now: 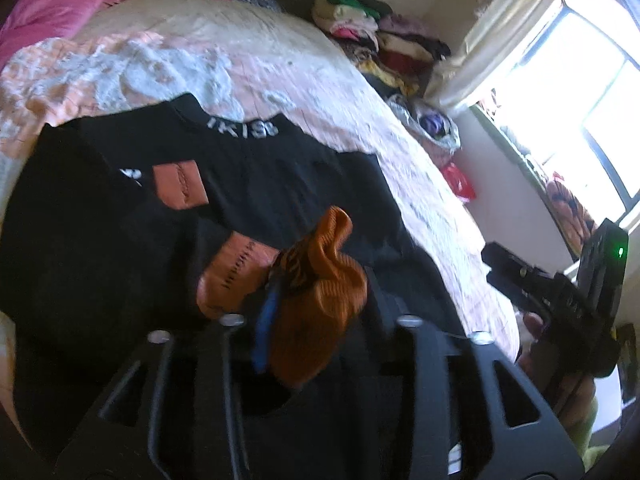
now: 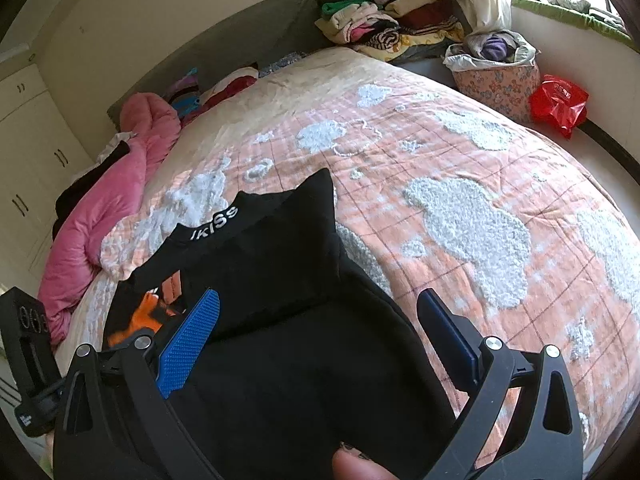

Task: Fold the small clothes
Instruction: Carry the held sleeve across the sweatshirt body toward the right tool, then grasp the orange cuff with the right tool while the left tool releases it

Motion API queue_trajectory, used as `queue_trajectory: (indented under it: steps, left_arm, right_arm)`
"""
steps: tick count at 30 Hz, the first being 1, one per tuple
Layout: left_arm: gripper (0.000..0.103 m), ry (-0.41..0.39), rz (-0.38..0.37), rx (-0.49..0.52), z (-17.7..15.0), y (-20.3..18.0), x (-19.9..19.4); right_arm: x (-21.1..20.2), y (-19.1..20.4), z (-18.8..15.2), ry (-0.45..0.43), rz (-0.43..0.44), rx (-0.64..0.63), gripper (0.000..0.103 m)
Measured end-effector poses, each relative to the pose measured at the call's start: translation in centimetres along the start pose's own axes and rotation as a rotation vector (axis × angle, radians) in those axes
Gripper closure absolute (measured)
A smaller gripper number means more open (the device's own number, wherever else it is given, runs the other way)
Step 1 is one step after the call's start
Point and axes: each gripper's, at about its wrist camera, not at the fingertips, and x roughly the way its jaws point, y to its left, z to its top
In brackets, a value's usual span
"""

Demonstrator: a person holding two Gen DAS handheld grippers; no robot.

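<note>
A black top (image 1: 256,184) with orange patches and white lettering on its collar lies spread on the bed's pink-and-white cover (image 2: 460,168). My left gripper (image 1: 322,292) hovers low over it, jaws partly apart. The top's orange ribbed cuff (image 1: 324,276) sits bunched between them, resting against the blue left pad (image 1: 266,320); I see no squeeze on it. My right gripper (image 2: 320,296) stands wide open above the black cloth (image 2: 288,360), its blue pads (image 2: 188,340) holding nothing. A thumb (image 2: 356,464) shows at the bottom edge.
A pink quilt (image 2: 112,200) is heaped along the bed's left side. Stacks of folded clothes (image 2: 380,28) fill the far corner, with a floral basket (image 2: 496,80) and a red bag (image 2: 560,104) beside the bed. A bright window (image 1: 580,80) is on the right, cupboards (image 2: 24,160) on the left.
</note>
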Motion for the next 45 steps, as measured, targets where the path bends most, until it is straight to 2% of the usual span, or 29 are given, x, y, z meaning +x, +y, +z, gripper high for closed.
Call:
queue_trajectory:
  steps: [2,5,8,9,11,13,15,18,20,21,23,25,27,30,33,36,38,40,45]
  left_arm:
    - [0.049,0.002,-0.010,0.008,-0.2,-0.2,-0.2]
    - [0.043,-0.025,0.011,0.003,-0.1,0.4,-1.3]
    - [0.037,-0.063,0.074,-0.023,0.2,1.7,-2.6]
    - [0.032,-0.074,0.097,-0.033,0.3,2.1,-3.0]
    - [0.026,-0.108,0.156,-0.057,0.6,3.2,-4.0]
    - [0.023,-0.145,0.217,-0.075,0.8,4.2,-5.1]
    - [0.014,-0.176,0.275,-0.089,1.0,5.1,-6.0]
    - [0.014,-0.223,0.341,-0.114,1.1,6.6,-7.4]
    - [0.014,-0.247,0.382,-0.130,1.2,7.6,-8.2]
    - [0.014,-0.253,0.391,-0.142,1.2,8.0,-8.4]
    - [0.014,-0.265,0.394,-0.174,1.2,9.1,-9.0]
    - [0.014,-0.279,0.401,-0.198,1.2,9.8,-9.4]
    - [0.009,-0.297,0.414,-0.224,1.1,10.6,-9.8]
    - [0.009,-0.324,0.445,-0.242,0.9,11.4,-10.3]
    - [0.010,-0.329,0.446,-0.252,0.8,11.6,-10.3]
    - [0.009,-0.329,0.456,-0.244,0.9,11.6,-10.3]
    - [0.009,-0.329,0.455,-0.244,1.0,11.7,-10.2]
    - [0.010,-0.324,0.444,-0.240,1.1,11.6,-10.1]
    - [0.010,-0.306,0.426,-0.211,2.2,10.6,-9.4]
  right_arm:
    - [0.3,0.2,-0.2,0.016,0.006,-0.008,0.005]
    - [1.0,0.9,-0.9,0.056,0.022,-0.033,0.005]
    - [2.3,2.3,-2.0,0.121,0.041,-0.083,0.007]
    - [2.8,2.8,-2.5,0.143,0.044,-0.099,0.009]
    - [4.0,4.0,-3.6,0.193,0.066,-0.134,0.022]
    - [5.0,5.2,-4.5,0.228,0.083,-0.159,0.025]
    - [6.1,6.6,-5.5,0.259,0.100,-0.185,0.031]
    - [6.9,8.1,-6.2,0.265,0.104,-0.213,0.038]
    - [7.1,8.6,-6.4,0.256,0.120,-0.220,0.061]
    - [7.2,8.9,-6.3,0.252,0.118,-0.226,0.067]
    - [7.5,9.3,-6.0,0.249,0.136,-0.243,0.088]
    - [7.5,9.7,-5.5,0.250,0.167,-0.259,0.089]
    - [7.0,10.9,-4.7,0.211,0.175,-0.327,0.090]
    - [6.1,12.7,-2.8,0.165,0.217,-0.402,0.091]
    - [4.3,15.2,-0.2,0.097,0.248,-0.496,0.092]
    - [1.7,17.4,2.9,-0.013,0.273,-0.576,0.092]
    - [0.9,18.0,4.5,-0.084,0.237,-0.624,0.092]
    - [1.4,17.8,5.2,-0.113,0.187,-0.659,0.092]
    - [3.7,14.7,5.4,-0.073,0.131,-0.611,0.092]
